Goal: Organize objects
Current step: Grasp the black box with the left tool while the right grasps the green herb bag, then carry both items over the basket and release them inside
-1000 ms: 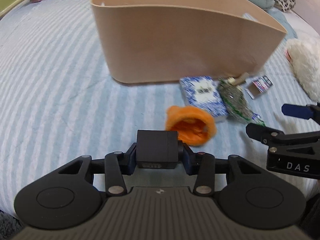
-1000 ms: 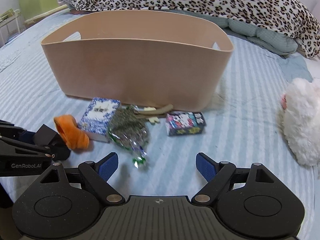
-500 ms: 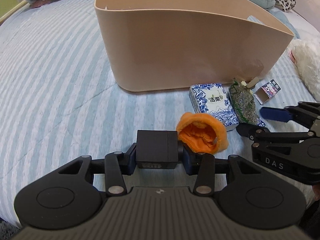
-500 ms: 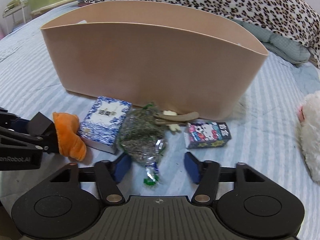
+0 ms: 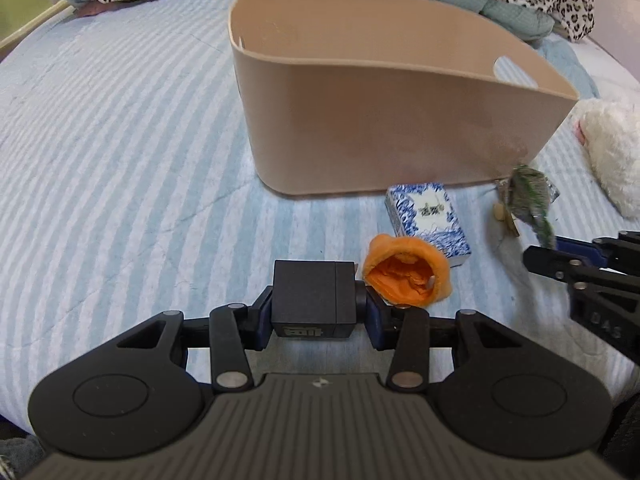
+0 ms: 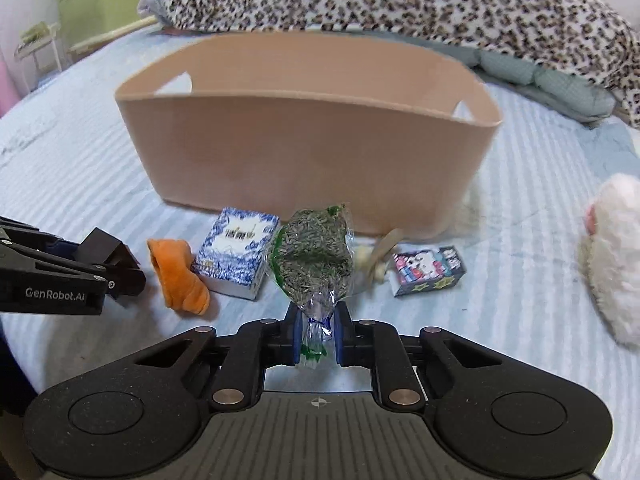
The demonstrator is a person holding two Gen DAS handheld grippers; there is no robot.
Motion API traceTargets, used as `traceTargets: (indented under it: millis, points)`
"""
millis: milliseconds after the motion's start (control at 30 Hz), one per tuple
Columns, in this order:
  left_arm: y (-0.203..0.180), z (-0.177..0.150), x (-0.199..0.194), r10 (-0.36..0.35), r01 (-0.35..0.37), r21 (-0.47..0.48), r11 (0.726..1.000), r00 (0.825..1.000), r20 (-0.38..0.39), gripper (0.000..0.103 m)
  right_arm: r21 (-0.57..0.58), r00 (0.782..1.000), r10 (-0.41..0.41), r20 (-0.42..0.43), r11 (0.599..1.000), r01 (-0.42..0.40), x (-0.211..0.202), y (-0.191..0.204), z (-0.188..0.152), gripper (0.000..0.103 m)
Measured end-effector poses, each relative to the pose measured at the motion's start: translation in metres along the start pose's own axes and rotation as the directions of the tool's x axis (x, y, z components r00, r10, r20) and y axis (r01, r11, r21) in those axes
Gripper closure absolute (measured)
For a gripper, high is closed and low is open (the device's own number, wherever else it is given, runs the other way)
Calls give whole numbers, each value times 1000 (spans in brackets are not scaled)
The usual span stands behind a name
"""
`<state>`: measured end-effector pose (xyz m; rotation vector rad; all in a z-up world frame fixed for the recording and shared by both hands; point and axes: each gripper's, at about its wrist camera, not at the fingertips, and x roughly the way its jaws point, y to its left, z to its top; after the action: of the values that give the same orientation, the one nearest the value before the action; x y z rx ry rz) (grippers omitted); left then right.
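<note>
On my left gripper (image 5: 314, 312) the fingers are clamped on a black cube (image 5: 314, 300), holding it just above the striped bed (image 5: 120, 160). An orange pouch (image 5: 408, 276) lies on the bed right beside that cube on its right, its open mouth facing the left camera. Just past the pouch sits a blue-and-white box (image 5: 426, 220), lying flat and close to the front wall of the tan bin (image 5: 400, 128).

On my right gripper (image 6: 316, 334) the fingers are drawn narrow, pinching the crimped clear end of a bag (image 6: 312, 256) filled with greenish dried bits. The bag stands up from the fingers and looks lifted off the bed, in front of the bin's front wall. In the right view the blue-and-white box lies just left of the bag, the pouch further left, and the cube with my left gripper beyond that.

Right of the bag a small cartoon box (image 6: 430, 270) rests on the bed, with a pale stick (image 6: 384, 248) between the two; blur hides whether the stick touches either. A white plush (image 6: 612, 256) lies well off to the right. A leopard blanket (image 6: 400, 4) lies behind the bin.
</note>
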<state>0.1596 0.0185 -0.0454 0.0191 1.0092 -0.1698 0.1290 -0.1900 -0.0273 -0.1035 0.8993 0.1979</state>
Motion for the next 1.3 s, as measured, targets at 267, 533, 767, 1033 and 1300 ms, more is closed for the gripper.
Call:
traceTargets:
  millis: [267,533,767,1033,1300]
  points:
    - [-3,8,-43,8,-8,3,1000,997,79,57,48,996,32,86,998,-36,-47,-14,3,89]
    - [-11,36,-86,15,-21,26,999,977,214,57,91,974,36,223,994,-57,-85,-30,35,89]
    - [-24,78,-95,41,-60,50,997,948,314,57,115,957,22,289,992,-58,-86,-42,66,89]
    - [-31,129,-57,132,-145,15,989,933,335,57,118,963,0,269,993,-33,-49,-49,99,89]
    - [-31,144,3,166,-178,27,984,954,251,57,111,980,-26,199,994,3,11,-46,110,89]
